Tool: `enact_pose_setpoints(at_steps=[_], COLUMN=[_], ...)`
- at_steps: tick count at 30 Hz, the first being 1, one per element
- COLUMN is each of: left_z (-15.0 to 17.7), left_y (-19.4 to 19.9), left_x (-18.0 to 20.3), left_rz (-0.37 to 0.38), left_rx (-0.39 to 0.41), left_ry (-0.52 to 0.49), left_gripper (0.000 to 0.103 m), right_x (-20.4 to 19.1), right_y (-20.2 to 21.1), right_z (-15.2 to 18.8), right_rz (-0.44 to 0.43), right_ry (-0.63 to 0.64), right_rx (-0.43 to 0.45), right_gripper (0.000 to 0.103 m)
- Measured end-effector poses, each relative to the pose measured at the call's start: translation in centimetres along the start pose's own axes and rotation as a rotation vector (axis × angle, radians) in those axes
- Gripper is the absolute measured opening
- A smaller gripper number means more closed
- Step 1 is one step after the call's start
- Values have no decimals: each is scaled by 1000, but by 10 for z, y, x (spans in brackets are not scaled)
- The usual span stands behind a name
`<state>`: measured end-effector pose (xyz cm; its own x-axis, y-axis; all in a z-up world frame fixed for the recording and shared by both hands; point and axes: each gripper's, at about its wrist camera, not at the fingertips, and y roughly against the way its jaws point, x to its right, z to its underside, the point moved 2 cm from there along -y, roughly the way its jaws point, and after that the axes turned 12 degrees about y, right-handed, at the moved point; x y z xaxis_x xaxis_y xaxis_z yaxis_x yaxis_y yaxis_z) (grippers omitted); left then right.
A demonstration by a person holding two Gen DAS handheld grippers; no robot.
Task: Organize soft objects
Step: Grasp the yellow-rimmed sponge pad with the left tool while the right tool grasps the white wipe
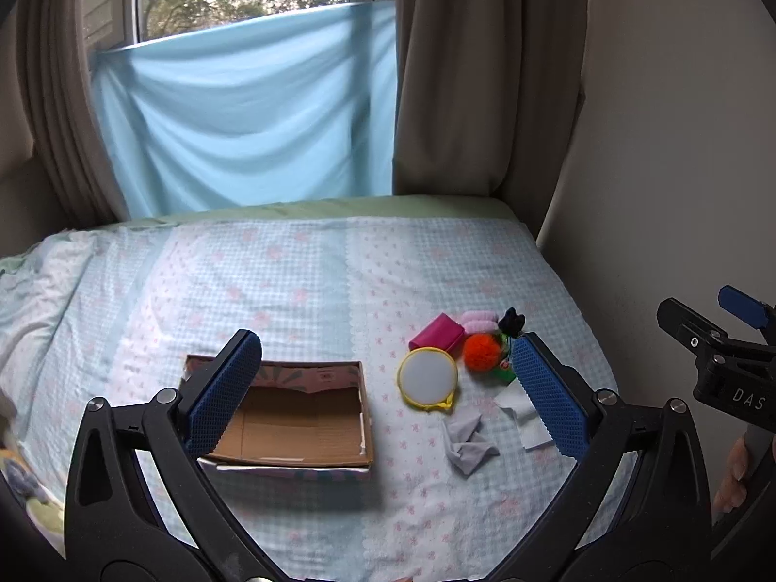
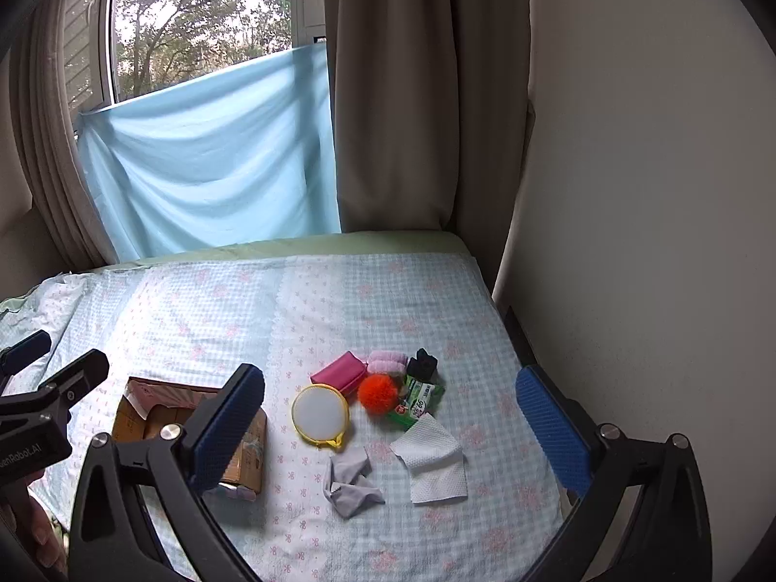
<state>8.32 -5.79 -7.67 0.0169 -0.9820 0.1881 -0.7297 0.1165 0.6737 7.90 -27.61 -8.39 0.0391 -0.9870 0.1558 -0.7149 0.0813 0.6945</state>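
Note:
An open cardboard box (image 1: 291, 417) (image 2: 140, 417) lies on the bed, and nothing shows inside it. To its right is a cluster: a magenta pouch (image 1: 436, 332) (image 2: 339, 373), a pink fluffy scrunchie (image 1: 477, 321) (image 2: 385, 361), a small black item (image 1: 511, 320) (image 2: 422, 363), an orange pompom (image 1: 480, 351) (image 2: 378, 393), a green packet (image 2: 419, 400), a crumpled grey cloth (image 1: 468, 441) (image 2: 349, 480) and a white tissue (image 1: 524, 412) (image 2: 431, 460). My left gripper (image 1: 388, 393) hovers open above the box and the cluster. My right gripper (image 2: 390, 431) is open over the cluster. Neither holds anything.
A round yellow-rimmed mirror (image 1: 427, 378) (image 2: 320, 412) lies between box and pompom. The bed's checked blue cover (image 1: 291, 281) stretches back to a curtained window (image 1: 242, 121). A wall (image 2: 630, 242) runs close along the bed's right edge. A hand grips each handle at the frame edges.

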Motion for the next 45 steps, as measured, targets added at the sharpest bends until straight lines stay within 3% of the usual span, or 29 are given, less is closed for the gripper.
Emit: enact_pose_setpoints(at_steps=[5, 13, 16, 24, 30, 39, 42, 44, 45], left_z=[16, 48, 63, 105, 135, 164, 167, 166, 166], left_y=[-62, -187, -234, -345, -391, -437, -449, -457, -461], left_x=[29, 55, 59, 58, 57, 49, 48, 44, 42], left_rz=[20, -14, -34, -85, -77, -92, -72, -70, -79], left_rx=[-126, -309, -372, -478, -560, -621, -636, -653, -659], left_ry=[-33, -28, -38, -150, -254, -375, -377, -358, -347], left_gripper=[102, 102, 102, 102, 102, 102, 101, 87, 86], right_x=[24, 59, 65, 66, 54, 54, 49, 46, 45], right_y=[-53, -159, -198, -279, -318, -347, -356, -357, -356], right_z=[11, 53, 77, 144, 183, 211, 214, 215, 214], right_rz=[-4, -65, -116, -136, -139, -55, -46, -16, -2], right_ry=[-11, -69, -134, -321, -463, -607, -614, -603, -595], right_rx=[-110, -314, -402, -563, -635, -648, -657, -658, -656], right_gripper=[103, 103, 103, 103, 103, 102, 91, 87, 82])
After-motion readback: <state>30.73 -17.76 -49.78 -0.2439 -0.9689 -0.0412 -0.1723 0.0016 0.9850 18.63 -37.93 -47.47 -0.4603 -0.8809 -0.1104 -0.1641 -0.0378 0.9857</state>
